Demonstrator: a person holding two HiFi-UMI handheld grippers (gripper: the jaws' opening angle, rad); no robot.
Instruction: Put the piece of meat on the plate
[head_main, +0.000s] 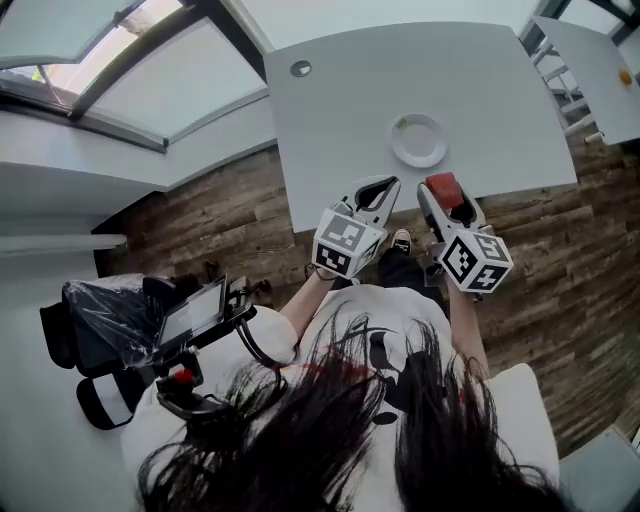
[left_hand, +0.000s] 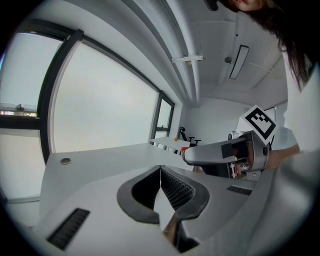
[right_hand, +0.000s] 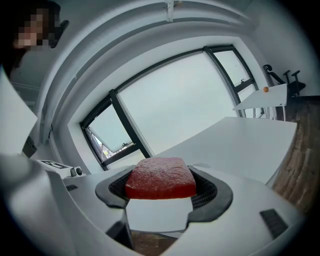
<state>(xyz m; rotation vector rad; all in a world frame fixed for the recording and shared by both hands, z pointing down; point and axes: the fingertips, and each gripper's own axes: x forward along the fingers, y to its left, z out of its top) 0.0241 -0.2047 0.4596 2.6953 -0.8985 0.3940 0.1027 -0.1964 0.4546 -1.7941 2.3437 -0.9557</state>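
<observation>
White table (head_main: 460, 80), plate (head_main: 418, 140) in head view only; meat (right_hand: 160, 178) in right hand-held gripper (right_hand: 165, 187)

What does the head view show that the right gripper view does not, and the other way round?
Only the head view: the plate, with no meat on it, and the left tool, shut on nothing, just short of the plate.
Only the right gripper view: the ribbed pads pressing the meat from both sides, and an open window behind.
Both: the right tool shut on the meat, and the white table ahead of it.
</observation>
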